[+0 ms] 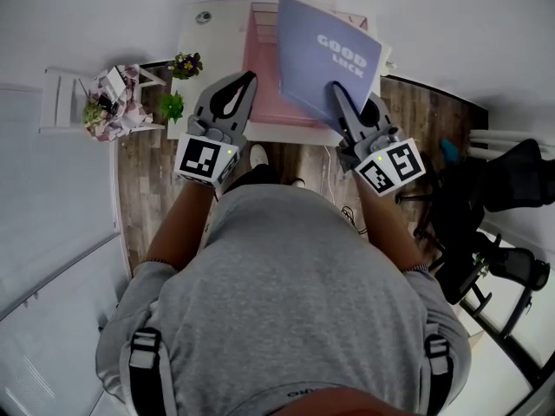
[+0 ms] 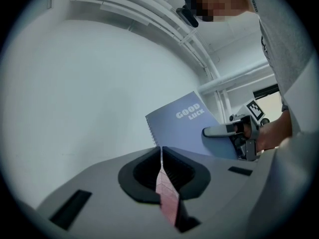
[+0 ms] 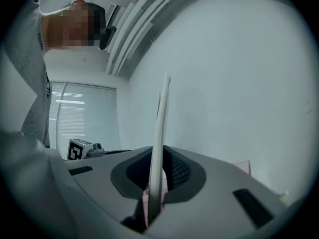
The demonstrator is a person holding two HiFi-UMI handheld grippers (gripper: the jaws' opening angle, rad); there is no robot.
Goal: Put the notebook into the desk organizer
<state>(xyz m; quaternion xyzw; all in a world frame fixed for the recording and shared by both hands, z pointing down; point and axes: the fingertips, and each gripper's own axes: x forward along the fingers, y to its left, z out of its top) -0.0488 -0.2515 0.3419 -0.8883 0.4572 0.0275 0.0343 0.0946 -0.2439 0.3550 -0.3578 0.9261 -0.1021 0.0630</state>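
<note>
head view, right gripper [image 1: 336,94]: jaws clamped on the lower edge of the blue notebook [image 1: 325,59], cover reading GOOD LUCK
head view, notebook: held up tilted above the far side of the white desk [image 1: 217,42], overlapping the right part of the pink desk organizer [image 1: 269,68], not in it
head view, left gripper [image 1: 247,81]: tips at the organizer's left edge
head view, surroundings: two small potted plants [image 1: 178,85] by the desk's left edge, black office chair [image 1: 512,180] well off to the right

left gripper view, left gripper [image 2: 162,156]: jaws nearly together, pinching a thin pink wall of the desk organizer [image 2: 167,198], seen edge-on with a grid pattern
left gripper view, notebook [image 2: 182,126]: behind the jaws, cover facing the camera, spiral on its left side
left gripper view, right gripper [image 2: 219,131]: gripping the notebook's right edge, a hand [image 2: 271,133] behind it

right gripper view, right gripper [image 3: 158,168]: closed on the notebook [image 3: 160,128], which stands edge-on and upright between the jaws
right gripper view, desk organizer [image 3: 242,167]: a pink corner shows low right
right gripper view, left gripper [image 3: 79,148]: its marker cube shows at left
</note>
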